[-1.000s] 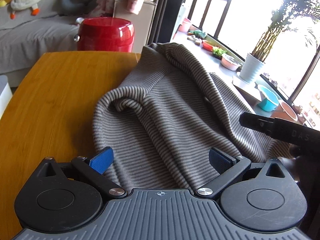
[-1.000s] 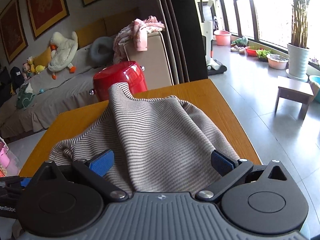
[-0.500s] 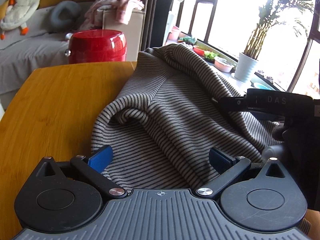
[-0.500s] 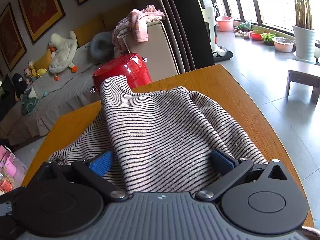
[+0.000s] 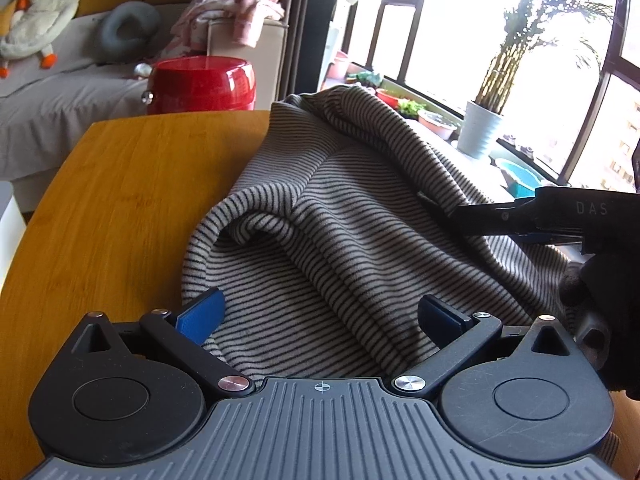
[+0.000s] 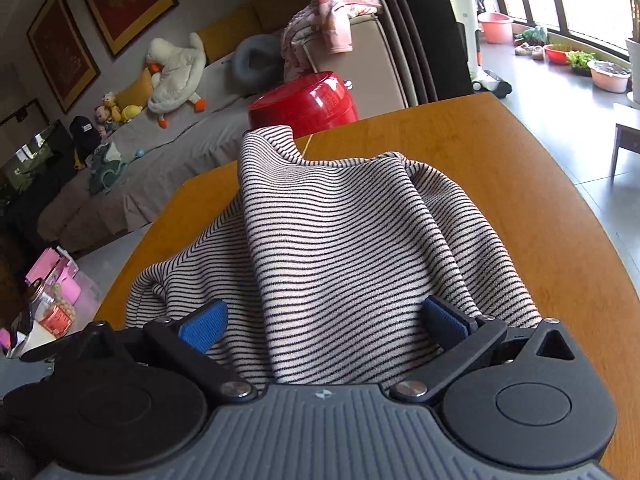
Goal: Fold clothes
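My left hand-held gripper (image 5: 320, 316) and right hand-held gripper (image 6: 324, 320) are both gaping apart around the striped garment (image 5: 352, 216), which is lying bunched on the table (image 5: 120, 184). I'm judging they should be closing on one hem edge, evenly, before lifting.

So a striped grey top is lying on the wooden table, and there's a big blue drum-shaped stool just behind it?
Not quite: the drum-shaped stool is red, not blue, as the right wrist view shows. The rest holds: the striped top lies on the wooden table, with the stool behind it.
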`<state>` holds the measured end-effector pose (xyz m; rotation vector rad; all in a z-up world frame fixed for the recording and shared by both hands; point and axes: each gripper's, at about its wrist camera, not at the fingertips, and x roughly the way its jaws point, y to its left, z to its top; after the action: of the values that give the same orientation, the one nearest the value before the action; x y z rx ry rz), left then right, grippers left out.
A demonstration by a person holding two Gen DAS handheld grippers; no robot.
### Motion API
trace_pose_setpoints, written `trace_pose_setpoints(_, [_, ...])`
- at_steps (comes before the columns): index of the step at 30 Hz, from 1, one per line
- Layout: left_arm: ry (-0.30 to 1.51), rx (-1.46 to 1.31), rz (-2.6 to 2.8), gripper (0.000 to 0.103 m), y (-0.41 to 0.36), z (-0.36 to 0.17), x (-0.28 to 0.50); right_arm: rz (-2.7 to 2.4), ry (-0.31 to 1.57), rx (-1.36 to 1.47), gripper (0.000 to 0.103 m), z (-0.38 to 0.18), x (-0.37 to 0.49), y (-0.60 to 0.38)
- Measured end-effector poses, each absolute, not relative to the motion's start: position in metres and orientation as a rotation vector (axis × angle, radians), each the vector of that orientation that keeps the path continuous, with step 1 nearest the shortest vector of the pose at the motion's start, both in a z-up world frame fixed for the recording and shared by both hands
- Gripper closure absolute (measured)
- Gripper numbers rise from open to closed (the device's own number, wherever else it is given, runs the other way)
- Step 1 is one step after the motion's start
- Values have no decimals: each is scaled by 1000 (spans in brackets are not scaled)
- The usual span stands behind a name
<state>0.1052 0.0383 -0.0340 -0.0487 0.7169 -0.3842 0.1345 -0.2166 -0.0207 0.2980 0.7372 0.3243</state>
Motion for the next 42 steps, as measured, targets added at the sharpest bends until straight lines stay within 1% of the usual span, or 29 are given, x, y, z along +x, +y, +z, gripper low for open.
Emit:
trace_pose_setpoints(4, [740,-108,-391,0,63,-30,84,391,740,257,0,-20,107,-205])
trace_pose_setpoints(9, [759,-204,-390,0,82,-28,77,420,749,264,0,-19,92,-206])
trace_pose_setpoints(17, [719,-153,-337,0,70,-30,72,400,725,236,0,-21,91,-200])
trace_pose_setpoints(22, [728,-157,-353,0,73,-29,70,399,732,179,0,-20,89,-195])
trace_pose_setpoints(26, [727,-159,-377,0,76,-30,70,395,742,189,0,-18,85,-200])
trace_pose_setpoints(31, [742,-238,-389,0,88,-27,77,362,733,178,1,-8,84,-208])
trace_pose_setpoints(34, [735,-299,-384,0,98,-22,84,329,674,153,2,10,87,-212])
trace_pose_setpoints(37, [693,-311,-369,0,105,-14,86,314,603,100,4,31,97,-212])
trace_pose_setpoints(40, [643,-281,-303,0,113,-4,88,308,531,-34,7,47,112,-201])
trace_pose_setpoints(41, [631,-273,-278,0,116,-1,90,306,508,-84,8,50,117,-196])
trace_pose_setpoints(42, [625,-275,-261,0,120,1,92,308,481,-142,13,53,123,-188])
